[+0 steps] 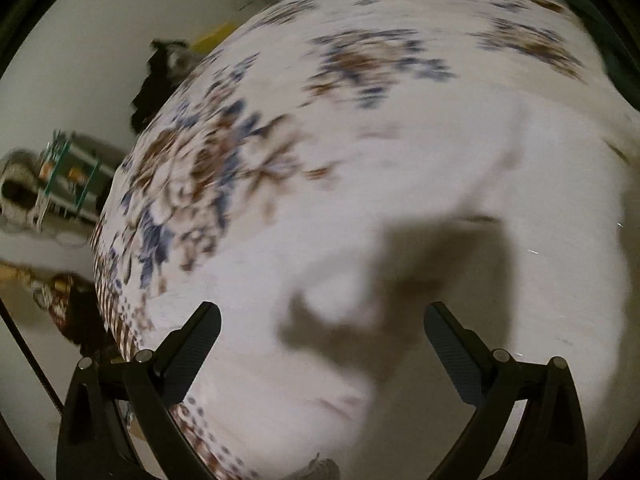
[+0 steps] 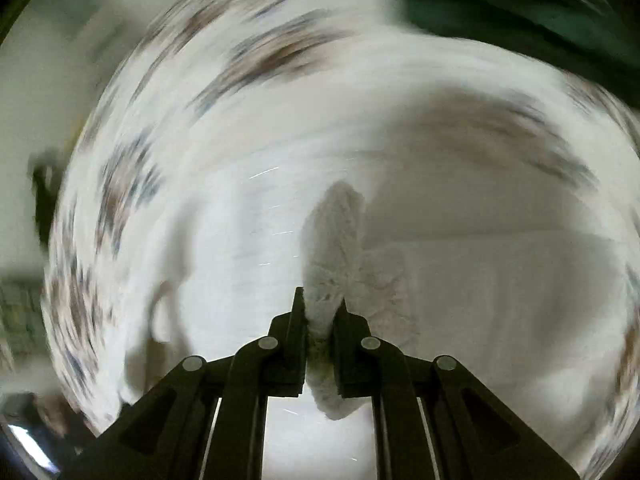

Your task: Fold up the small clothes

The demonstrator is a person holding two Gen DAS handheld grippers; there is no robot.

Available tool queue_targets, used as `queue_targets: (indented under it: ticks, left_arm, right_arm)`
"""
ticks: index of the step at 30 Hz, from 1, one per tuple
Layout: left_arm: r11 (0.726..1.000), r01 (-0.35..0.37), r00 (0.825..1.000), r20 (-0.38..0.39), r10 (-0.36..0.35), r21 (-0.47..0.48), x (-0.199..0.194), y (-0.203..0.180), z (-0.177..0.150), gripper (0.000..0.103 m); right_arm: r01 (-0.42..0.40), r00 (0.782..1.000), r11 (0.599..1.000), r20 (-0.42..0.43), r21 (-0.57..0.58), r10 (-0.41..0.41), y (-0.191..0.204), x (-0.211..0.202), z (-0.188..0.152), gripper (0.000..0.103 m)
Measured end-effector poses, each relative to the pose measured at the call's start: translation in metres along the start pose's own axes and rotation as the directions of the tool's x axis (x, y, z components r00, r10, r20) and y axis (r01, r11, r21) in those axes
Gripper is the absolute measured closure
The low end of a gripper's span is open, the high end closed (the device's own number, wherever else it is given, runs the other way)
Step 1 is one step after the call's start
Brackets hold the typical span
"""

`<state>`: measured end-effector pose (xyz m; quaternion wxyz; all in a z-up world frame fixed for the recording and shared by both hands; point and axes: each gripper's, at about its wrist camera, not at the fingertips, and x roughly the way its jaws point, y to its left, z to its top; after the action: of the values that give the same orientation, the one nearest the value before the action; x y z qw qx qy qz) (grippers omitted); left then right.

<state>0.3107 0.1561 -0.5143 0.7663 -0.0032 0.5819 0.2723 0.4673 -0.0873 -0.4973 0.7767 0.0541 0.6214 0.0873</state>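
My right gripper (image 2: 321, 304) is shut on a small fuzzy white garment (image 2: 334, 240); its cloth stands up between the two fingers and hangs below them. It is held above a bed with a white sheet with blue and brown flowers (image 2: 224, 216). The view is blurred by motion. My left gripper (image 1: 322, 322) is open and empty above the same floral sheet (image 1: 248, 152), with a white cloth (image 1: 500, 184) lying under and beyond it. Its shadow falls on the cloth.
Left of the bed, the floor (image 1: 80, 80) holds a dark heap of clothes (image 1: 154, 88), a green-framed rack (image 1: 68, 168) and other clutter (image 1: 60, 300). A dark green curtain or cloth (image 2: 500, 4) is at the top right of the right wrist view.
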Motion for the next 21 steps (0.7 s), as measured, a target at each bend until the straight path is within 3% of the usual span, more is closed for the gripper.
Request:
queue_targets:
  ticks: [3, 5, 7, 8, 9, 11, 12, 13, 15, 21]
  left_arm:
    - [0.999, -0.011, 1.000, -0.015, 0.010, -0.045, 0.024, 0.033, 0.004, 0.000]
    - [0.998, -0.009, 1.000, -0.031, 0.007, -0.068, 0.035, 0.047, 0.005, 0.000]
    - [0.995, 0.006, 0.998, -0.054, -0.011, -0.096, 0.047, 0.062, 0.006, 0.000]
    - [0.994, 0.017, 0.998, -0.062, -0.024, -0.110, 0.051, 0.069, 0.006, 0.000]
    - [0.991, 0.040, 0.996, -0.071, -0.049, -0.130, 0.055, 0.077, 0.006, 0.000]
    - [0.981, 0.094, 0.991, -0.082, -0.109, -0.168, 0.060, 0.094, 0.005, 0.000]
    - [0.972, 0.132, 0.984, -0.094, -0.152, -0.193, 0.062, 0.105, 0.003, 0.000]
    - [0.962, 0.164, 0.976, -0.108, -0.191, -0.217, 0.064, 0.113, 0.001, 0.000]
    - [0.929, 0.223, 0.953, -0.134, -0.272, -0.296, 0.068, 0.138, -0.008, 0.000]
    - [0.800, 0.309, 0.877, -0.171, -0.449, -0.514, 0.089, 0.190, -0.048, 0.000]
  right_arm:
    - [0.019, 1.000, 0.985, -0.019, -0.170, -0.022, 0.095, 0.041, -0.006, 0.093]
    - [0.053, 0.996, 0.976, -0.058, -0.212, -0.066, 0.127, 0.068, -0.012, 0.093]
    - [0.058, 0.991, 0.978, -0.105, -0.202, -0.080, 0.131, 0.082, -0.023, 0.090]
    - [0.047, 0.990, 0.981, -0.124, -0.189, -0.071, 0.126, 0.081, -0.024, 0.088]
    - [0.018, 0.988, 0.986, -0.150, -0.164, -0.043, 0.121, 0.081, -0.027, 0.080]
    - [-0.066, 0.982, 0.995, -0.179, -0.074, 0.052, 0.102, 0.070, -0.033, 0.050]
    - [-0.103, 0.980, 0.995, -0.174, -0.013, 0.100, 0.088, 0.058, -0.039, 0.027]
    - [-0.130, 0.977, 0.991, -0.165, 0.023, 0.132, 0.078, 0.050, -0.043, 0.019]
    - [-0.146, 0.977, 0.984, -0.139, 0.102, 0.159, 0.054, 0.028, -0.057, 0.019]
    - [-0.030, 0.983, 0.971, -0.167, 0.238, 0.072, -0.015, 0.011, -0.096, 0.019]
